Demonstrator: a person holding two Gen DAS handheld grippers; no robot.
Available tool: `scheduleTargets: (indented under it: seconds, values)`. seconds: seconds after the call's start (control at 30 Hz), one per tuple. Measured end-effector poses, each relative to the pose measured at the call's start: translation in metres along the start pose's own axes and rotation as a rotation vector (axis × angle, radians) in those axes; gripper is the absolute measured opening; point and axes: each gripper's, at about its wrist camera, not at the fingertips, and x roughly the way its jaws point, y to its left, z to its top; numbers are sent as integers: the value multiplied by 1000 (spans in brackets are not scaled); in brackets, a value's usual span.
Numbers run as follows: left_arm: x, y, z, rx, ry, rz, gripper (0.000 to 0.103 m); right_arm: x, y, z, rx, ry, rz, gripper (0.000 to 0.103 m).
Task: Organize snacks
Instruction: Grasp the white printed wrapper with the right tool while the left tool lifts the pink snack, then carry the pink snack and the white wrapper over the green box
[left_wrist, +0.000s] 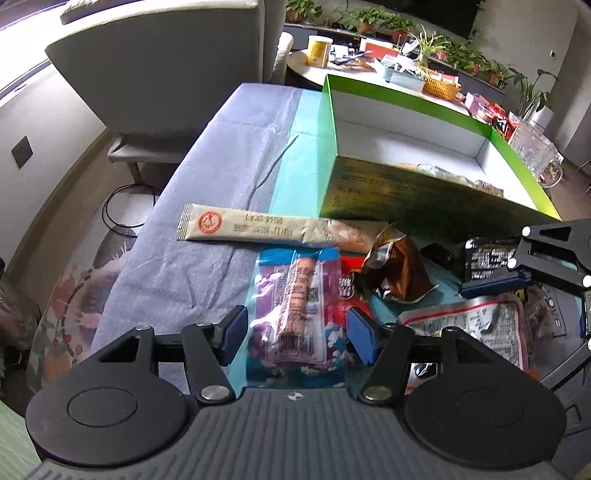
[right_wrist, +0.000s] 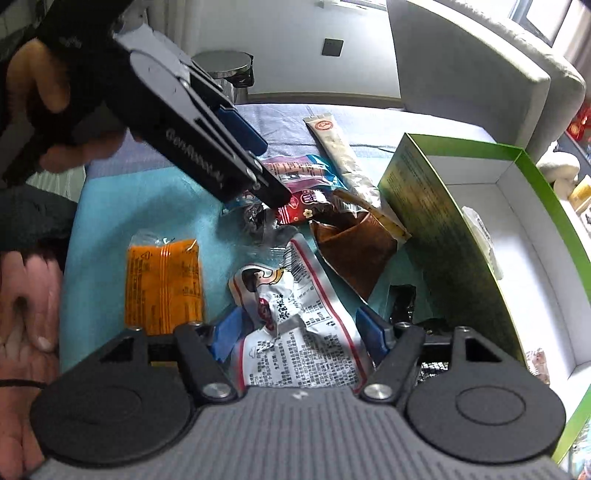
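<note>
Most of the sorting is still ahead, judging by the pile outside the green box (left_wrist: 388, 192).

Nearest, the left gripper (left_wrist: 293, 330) hangs with its jaws spread on either side of a sausage packet (left_wrist: 299, 295), not closed on it. The right gripper (right_wrist: 295, 332) is likewise spread around a crumpled white packet (right_wrist: 295, 314), gripping nothing.

Just in front of the box lie a brown pouch (left_wrist: 395, 266), a long beige stick pack (left_wrist: 266, 229) and, farther from it, an orange packet (right_wrist: 164, 284), all on the blue cloth (left_wrist: 207, 184).

Inside the box only a few wrapped snacks (right_wrist: 482, 240) rest against its near wall; most of its white floor shows bare.
</note>
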Motion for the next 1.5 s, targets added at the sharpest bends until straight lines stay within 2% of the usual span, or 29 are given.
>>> scheduleTargets:
  seconds: [0.2, 0.27, 0.3, 0.37, 0.43, 0.5, 0.57, 0.73, 0.87, 0.97, 1.07, 1.17, 1.23, 1.27, 1.37, 1.43, 1.47, 1.5]
  values:
    - [6, 9, -3, -65, -9, -39, 58, -2, 8, -5, 1, -4, -18, 70]
    - [6, 9, -3, -70, -23, -59, 53, -3, 12, -8, 26, -14, -27, 66]
    - [6, 8, -4, -57, -24, -76, 48, -6, 3, -8, 42, -27, -29, 59]
    - [4, 5, -4, -50, -27, -97, 42, -11, 0, -9, 92, -60, -25, 56]
    - [1, 2, -5, -47, -42, -104, 32, -18, -3, -14, 151, -101, -32, 56]
    - [-6, 0, -4, -42, -64, -107, 30, -23, -5, -20, 209, -141, -34, 54]
    - [-14, -2, -2, -26, -92, -106, 29, -29, -9, -25, 271, -180, -32, 46]
    - [-32, -10, 7, 16, -162, -116, 29, -46, -17, -37, 404, -284, -25, 43]
    - [-34, -13, 11, 27, -172, -109, 29, -43, -14, -38, 403, -265, 8, 44]
    - [-35, -13, 10, 22, -171, -100, 29, -38, -4, -29, 313, -239, -9, 44]
    - [-36, -12, 11, 16, -169, -97, 29, -28, 2, -21, 227, -183, -14, 45]
    - [-38, -12, 11, 19, -174, -90, 29, -10, 4, -19, 206, -104, -37, 44]
    - [-39, -10, 11, 15, -181, -89, 29, -8, 1, -22, 234, -122, -29, 42]
    - [-39, -10, 11, 14, -186, -90, 29, -10, -1, -23, 250, -135, -39, 36]
    - [-42, -11, 13, 16, -204, -93, 29, -24, -5, -29, 312, -223, -43, 34]
    - [-45, -14, 16, 26, -219, -99, 29, -38, -11, -32, 362, -289, -39, 29]
    - [-47, -16, 18, 32, -227, -103, 29, -45, -14, -34, 389, -321, -43, 19]
    - [-49, -19, 20, 40, -238, -108, 29, -51, -15, -34, 412, -347, -50, 17]
